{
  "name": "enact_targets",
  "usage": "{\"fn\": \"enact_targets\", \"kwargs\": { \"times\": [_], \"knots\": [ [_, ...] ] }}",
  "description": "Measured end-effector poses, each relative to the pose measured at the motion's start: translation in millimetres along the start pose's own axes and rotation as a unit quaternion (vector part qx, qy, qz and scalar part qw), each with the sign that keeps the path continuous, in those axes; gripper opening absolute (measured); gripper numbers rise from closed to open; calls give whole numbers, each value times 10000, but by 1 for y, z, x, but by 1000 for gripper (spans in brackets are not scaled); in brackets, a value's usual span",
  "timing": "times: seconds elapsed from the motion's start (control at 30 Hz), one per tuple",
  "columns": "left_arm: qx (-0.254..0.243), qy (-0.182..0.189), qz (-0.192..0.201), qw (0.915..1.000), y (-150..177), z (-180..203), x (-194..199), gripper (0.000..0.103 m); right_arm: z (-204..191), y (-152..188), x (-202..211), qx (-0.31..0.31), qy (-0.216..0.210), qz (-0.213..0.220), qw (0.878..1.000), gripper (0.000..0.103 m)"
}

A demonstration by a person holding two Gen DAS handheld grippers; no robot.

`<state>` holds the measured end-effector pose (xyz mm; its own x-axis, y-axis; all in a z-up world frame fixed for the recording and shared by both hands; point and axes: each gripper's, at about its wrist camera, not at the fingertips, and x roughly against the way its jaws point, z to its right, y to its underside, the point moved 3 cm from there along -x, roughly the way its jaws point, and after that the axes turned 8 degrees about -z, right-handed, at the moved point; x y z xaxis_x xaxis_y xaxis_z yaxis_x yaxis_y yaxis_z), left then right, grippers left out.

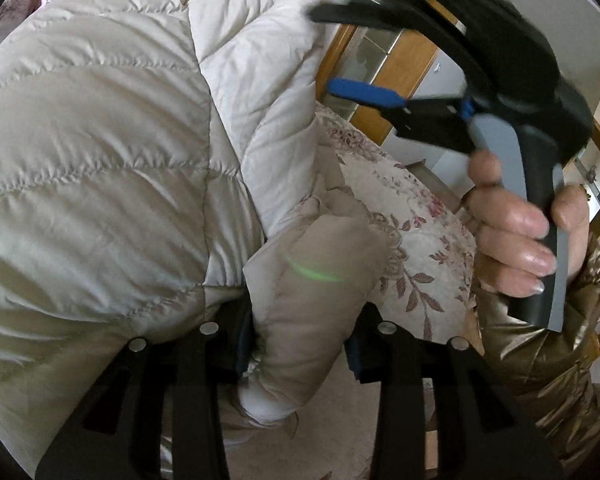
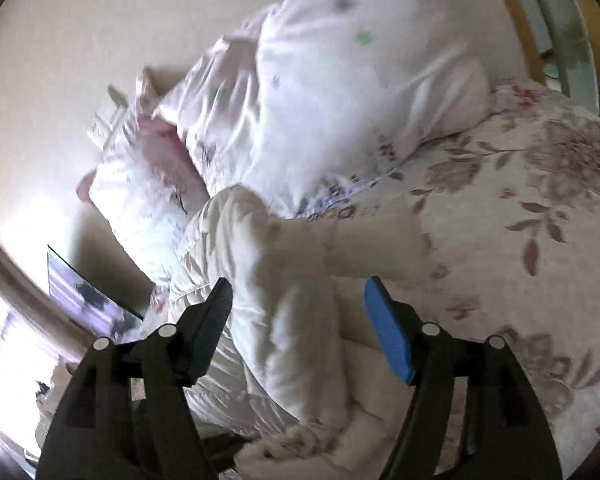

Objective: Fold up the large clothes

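The quilted beige down jacket [image 1: 100, 152] lies heaped on a bed covered by a floral bedspread [image 1: 404, 220], filling the left half of the left wrist view. Only this view shows the right gripper [image 1: 328, 50] from outside: it hangs above the jacket's far edge, its 2 fingers spread apart with nothing between them, 1 black and 1 with a blue pad [image 1: 364, 90]. The person's right hand [image 1: 516, 232] wraps its grey-and-black handle, a shiny bronze sleeve [image 1: 540, 344] at the wrist. A wooden-framed cabinet [image 1: 404, 60] stands beyond the bed.

The left gripper [image 1: 300, 344] is clamped on a puffy fold of the jacket, apparently a sleeve or cuff, which bulges up between its 2 fingers and hides the pads almost entirely; only dark slivers show at either side.

The right wrist view alone shows the head of the bed, where a white flowered duvet [image 2: 340, 80] and a pillow [image 2: 140, 192] are piled against a pale wall [image 2: 60, 60]. Here the jacket [image 2: 284, 300] runs up between the right gripper's [image 2: 300, 320] wide-spread fingers without touching either pad. A dark-framed object [image 2: 84, 300] at the lower left is too blurred to identify, and the whole view is washed out and smeared, so the jacket's quilting is hard to make out. Its lower end is cut off by the gripper body.
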<state>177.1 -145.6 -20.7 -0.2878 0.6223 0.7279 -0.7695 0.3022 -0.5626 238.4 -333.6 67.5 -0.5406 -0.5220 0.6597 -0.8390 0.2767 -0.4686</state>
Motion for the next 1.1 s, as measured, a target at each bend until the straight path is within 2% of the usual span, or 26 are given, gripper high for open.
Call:
{"fn": "enact_targets", "kwargs": {
  "times": [0.07, 0.13, 0.17, 0.2, 0.27, 0.37, 0.47, 0.57, 0.63, 0.7, 0.8, 0.83, 0.93, 1.1],
  "knots": [
    [-12, -21, -21, 10000, 0, -1, -1, 38, -10, -2, -14, 115, 78, -144, 9998, 68],
    [-28, -39, -32, 10000, -3, 6, -7, 38, -17, -1, -22, 196, 174, -159, 9995, 34],
    [-42, -46, -18, 10000, -4, 6, -7, 38, -18, -2, -25, 253, 277, -144, 9992, 22],
    [-64, -51, -12, 10000, -5, 7, -8, 38, -17, -1, -26, 254, 378, -88, 9989, 18],
    [-140, -50, 10, 9999, -5, 19, -15, 38, -8, 0, -30, 222, 650, 42, 9976, 15],
    [-309, -3, 47, 9995, -3, 30, -3, 43, 16, -1, -45, 38, 794, -53, 9968, 15],
    [-450, 153, 208, 9987, -3, 38, 23, 51, 34, 1, -53, -148, 786, -121, 9967, 15],
    [-450, 232, 623, 9968, -11, 31, 62, 57, 41, 1, -55, -217, 689, -137, 9973, 16],
    [-267, 48, 951, 9951, -27, 9, 83, 63, 43, 0, -57, -220, 629, -150, 9977, 16],
    [-46, -273, 1197, 9924, -45, -21, 100, 63, 44, 1, -57, -227, 576, -139, 9980, 17],
    [259, -618, 1317, 9890, -58, -53, 109, 63, 46, 1, -56, -252, 488, -108, 9984, 17],
    [374, -795, 1329, 9872, -57, -65, 113, 63, 46, 1, -56, -259, 477, -98, 9985, 17],
    [547, -1020, 1275, 9851, -60, -83, 113, 63, 48, 2, -56, -242, 504, -68, 9984, 16],
    [661, -1159, 1001, 9860, -58, -99, 95, 63, 53, 2, -59, -248, 634, -66, 9977, 16]
  ]
}}
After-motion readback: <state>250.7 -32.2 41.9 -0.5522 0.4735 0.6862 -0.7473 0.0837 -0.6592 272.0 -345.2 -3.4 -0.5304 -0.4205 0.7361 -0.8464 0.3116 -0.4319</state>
